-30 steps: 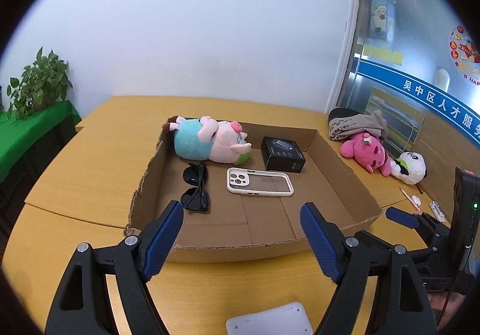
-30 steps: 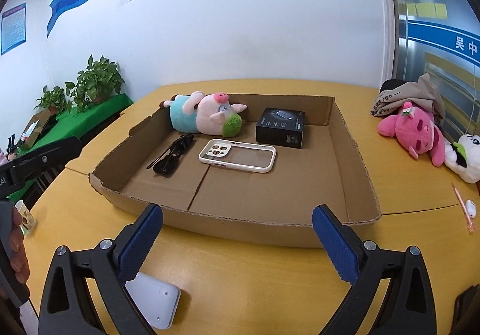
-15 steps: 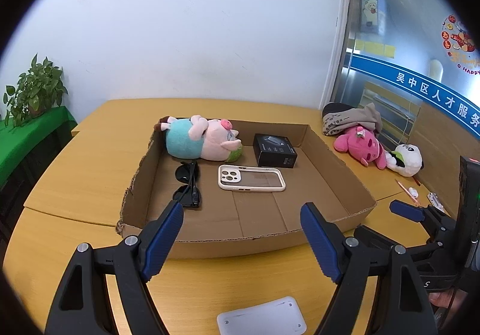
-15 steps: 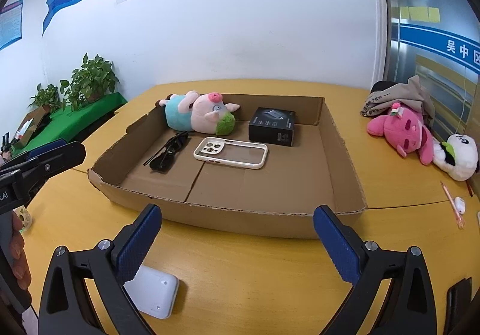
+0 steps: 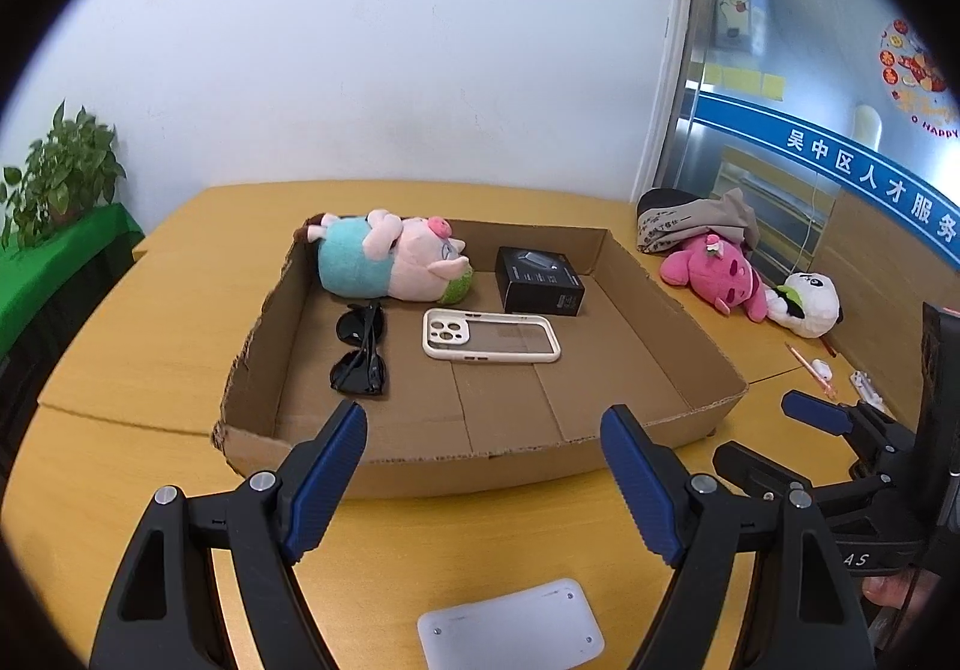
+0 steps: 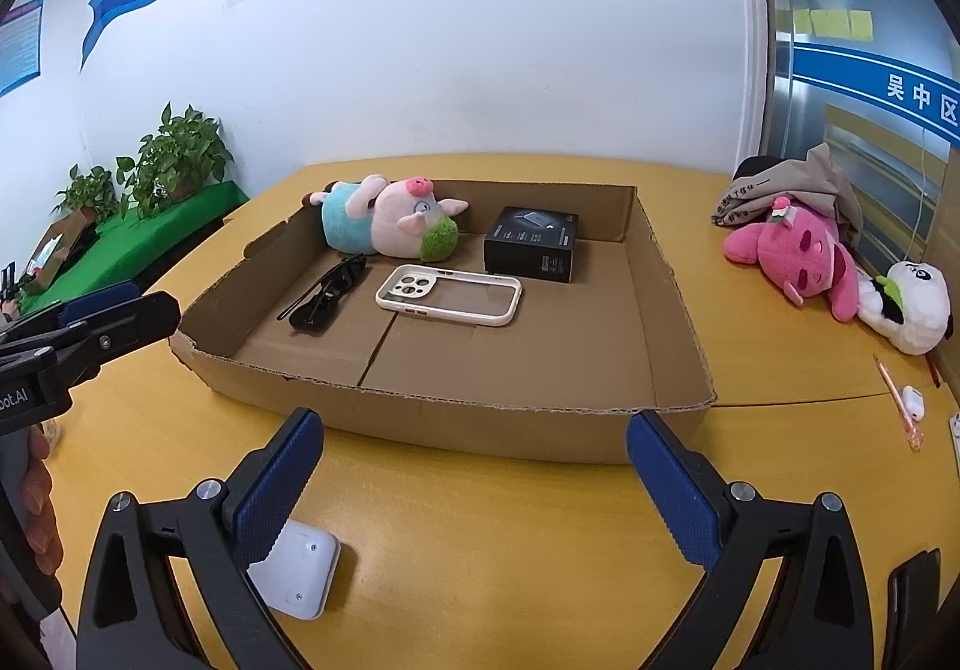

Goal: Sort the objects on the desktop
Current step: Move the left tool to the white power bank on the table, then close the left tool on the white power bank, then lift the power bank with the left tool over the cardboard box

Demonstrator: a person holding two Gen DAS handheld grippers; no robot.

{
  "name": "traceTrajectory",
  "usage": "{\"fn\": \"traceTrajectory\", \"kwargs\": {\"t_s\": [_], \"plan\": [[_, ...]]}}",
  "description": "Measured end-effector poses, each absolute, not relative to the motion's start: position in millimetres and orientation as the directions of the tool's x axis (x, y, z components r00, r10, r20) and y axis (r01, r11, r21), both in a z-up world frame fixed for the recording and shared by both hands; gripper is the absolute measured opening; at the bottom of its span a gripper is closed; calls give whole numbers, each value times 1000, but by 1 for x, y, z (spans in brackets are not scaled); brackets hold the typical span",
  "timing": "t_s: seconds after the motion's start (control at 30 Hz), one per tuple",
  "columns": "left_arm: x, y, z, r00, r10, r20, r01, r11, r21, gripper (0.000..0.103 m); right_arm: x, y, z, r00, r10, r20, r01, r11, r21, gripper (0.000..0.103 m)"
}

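Note:
A shallow cardboard tray (image 5: 480,454) (image 6: 480,418) lies on the yellow table. In it are a plush pig (image 5: 390,265) (image 6: 390,223), black sunglasses (image 5: 360,349) (image 6: 327,295), a white phone case (image 5: 489,340) (image 6: 450,295) and a black box (image 5: 539,289) (image 6: 531,244). My left gripper (image 5: 483,478) is open and empty, in front of the tray's near wall. My right gripper (image 6: 474,481) is open and empty, also short of the near wall. A white flat device (image 5: 510,625) (image 6: 297,574) lies on the table under the grippers.
A pink plush (image 5: 714,271) (image 6: 792,253), a panda plush (image 5: 804,304) (image 6: 906,310) and a grey cloth bundle (image 5: 690,223) (image 6: 786,187) lie right of the tray. A pink pen (image 6: 897,403) and small white items sit near the right edge. Potted plants (image 6: 174,159) stand at the left.
Both grippers have drawn back and risen a little from the tray, so it looks smaller and farther. Nothing in the tray has moved. Both grippers stay open.

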State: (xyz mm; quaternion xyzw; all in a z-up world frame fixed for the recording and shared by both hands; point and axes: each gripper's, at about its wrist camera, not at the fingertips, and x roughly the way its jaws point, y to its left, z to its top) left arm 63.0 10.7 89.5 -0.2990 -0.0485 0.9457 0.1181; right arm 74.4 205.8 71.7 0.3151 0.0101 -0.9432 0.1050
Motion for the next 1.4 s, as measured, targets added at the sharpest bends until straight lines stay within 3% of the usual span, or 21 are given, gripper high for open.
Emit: {"fn": "traceTrajectory", "kwargs": {"t_s": [0.2, 0.3, 0.47, 0.67, 0.83, 0.87, 0.9, 0.93, 0.97, 1.17, 1.4], "plan": [[76, -3, 60, -728, 295, -619, -198, -955, -222, 80, 93, 195, 59, -725, -343, -598, 387, -920, 59, 103], [81, -11, 34, -662, 345, -665, -205, -937, -282, 80, 103, 182, 29, -613, -423, -668, 503, -860, 83, 103], [83, -22, -5, -560, 433, -706, -178, -896, -407, 80, 106, 154, -10, -454, -481, -750, 598, -788, 144, 103], [79, -29, -35, -479, 500, -722, -141, -855, -499, 78, 103, 125, -38, -393, -475, -787, 653, -747, 125, 102], [78, -26, -49, -457, 559, -692, -130, -812, -569, 66, 96, 117, -47, -390, -480, -786, 669, -734, 116, 103], [77, -25, -51, -454, 563, -691, -128, -808, -574, 59, 95, 116, -48, -393, -481, -784, 672, -732, 112, 102], [76, -24, -53, -452, 561, -694, -121, -809, -575, 42, 95, 115, -48, -404, -471, -784, 673, -734, 94, 99], [75, -26, -54, -456, 553, -697, -109, -812, -573, 37, 95, 113, -48, -422, -447, -789, 666, -743, 66, 98], [75, -28, -56, -459, 556, -693, -99, -807, -582, 37, 94, 113, -49, -442, -423, -791, 654, -756, 39, 92], [78, -32, -55, -475, 545, -691, -83, -809, -582, 35, 100, 116, -46, -478, -409, -777, 628, -778, 22, 80], [78, -28, -49, -484, 520, -704, -85, -828, -554, 35, 105, 120, -43, -475, -409, -779, 603, -796, 50, 74]]}}
